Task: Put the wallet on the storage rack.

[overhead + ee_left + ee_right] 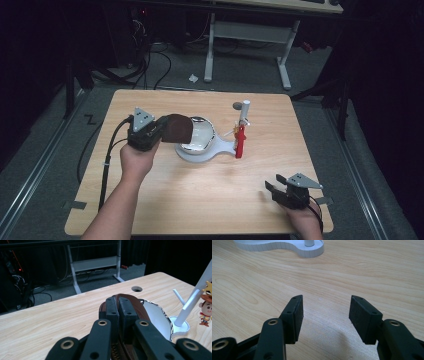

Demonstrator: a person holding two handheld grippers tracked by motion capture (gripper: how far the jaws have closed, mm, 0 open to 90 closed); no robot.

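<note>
My left gripper (167, 127) is shut on a brown zipped pouch (179, 128) and holds it above the left rim of a shiny silver dish (201, 136). The dish sits in a white stand (200, 155) with an upright white post (244, 112). A red charm (240, 141) hangs from the post. In the left gripper view the jaws (118, 305) pinch the pouch's brown edge (136, 307), with the dish (156, 317), the post (197, 300) and a small cowboy figure (205, 312) beyond. My right gripper (272, 186) rests open near the table's front right, with bare wood between its jaws (325, 315).
A round cable hole (237, 106) lies in the tabletop behind the post. The white stand's base (287, 246) lies ahead of the right gripper. Beyond the table's far edge stands a white desk frame (247, 32), with cables on the dark floor.
</note>
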